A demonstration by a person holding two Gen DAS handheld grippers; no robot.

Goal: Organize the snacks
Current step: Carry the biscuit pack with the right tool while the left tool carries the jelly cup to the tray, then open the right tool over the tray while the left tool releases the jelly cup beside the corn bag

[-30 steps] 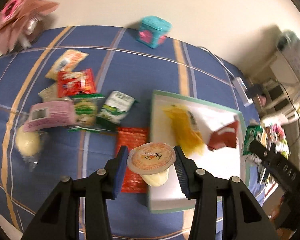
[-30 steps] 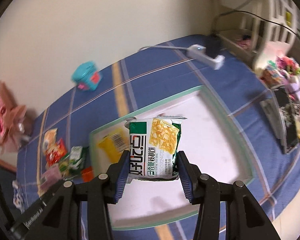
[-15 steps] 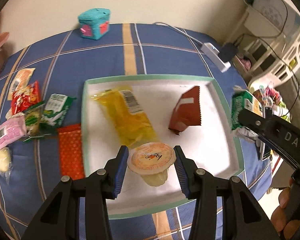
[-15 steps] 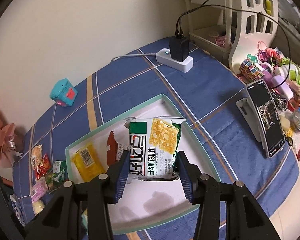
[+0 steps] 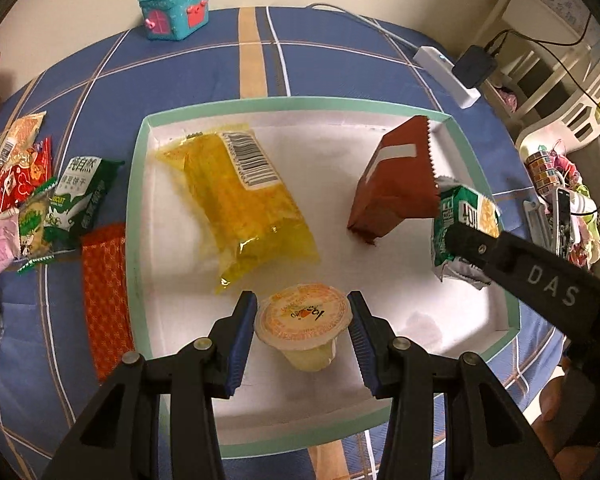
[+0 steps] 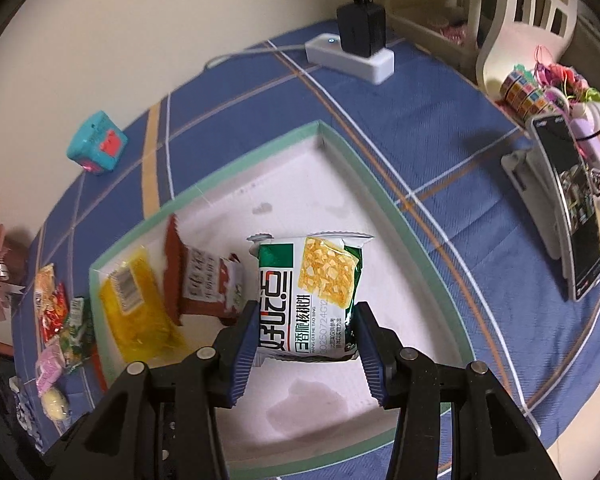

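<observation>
Your right tool clamps the green packet above the tray; the brown packet and yellow bag lie left of it.

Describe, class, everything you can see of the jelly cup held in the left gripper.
The jelly cup is a small clear plastic tub with pale yellow contents, sealed by a round foil-like lid printed in orange with lettering. It sits upright, lid up, gripped at its rim between the blue ribbed pads of the left gripper. It is over the near part of the white tray, in front of the yellow packet; whether its base touches the tray cannot be told.
</observation>
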